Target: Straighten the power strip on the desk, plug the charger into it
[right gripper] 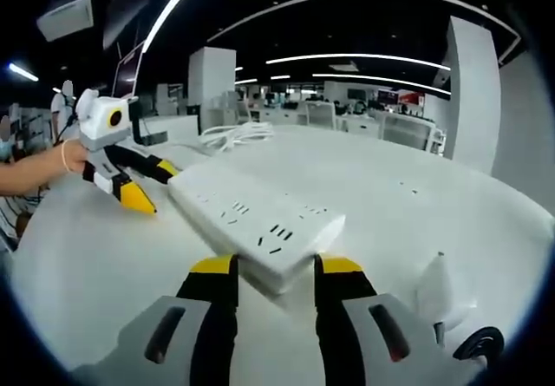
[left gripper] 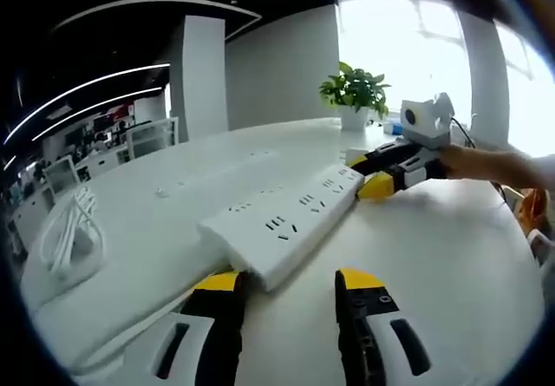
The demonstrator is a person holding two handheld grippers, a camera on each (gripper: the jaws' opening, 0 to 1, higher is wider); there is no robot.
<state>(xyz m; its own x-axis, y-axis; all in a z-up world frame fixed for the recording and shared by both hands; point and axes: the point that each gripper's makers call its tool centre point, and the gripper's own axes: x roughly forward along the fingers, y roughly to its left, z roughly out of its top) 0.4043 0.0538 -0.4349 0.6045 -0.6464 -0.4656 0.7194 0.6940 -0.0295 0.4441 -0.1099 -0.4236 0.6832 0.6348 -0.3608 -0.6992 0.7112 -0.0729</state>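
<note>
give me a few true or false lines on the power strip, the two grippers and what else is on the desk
1. The power strip lies flat on the white desk. True.
2. A charger is plugged into the strip. False: every socket in sight is empty.
3. The left gripper and right gripper sit at opposite ends of the strip. True.
4. A potted plant stands on the desk. True.
5. The coiled white cable lies on top of the strip. False: it lies apart on the desk.

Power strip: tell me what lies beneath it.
The long white plastic power strip lies flat on the white desk. Its underside is hidden.
</note>
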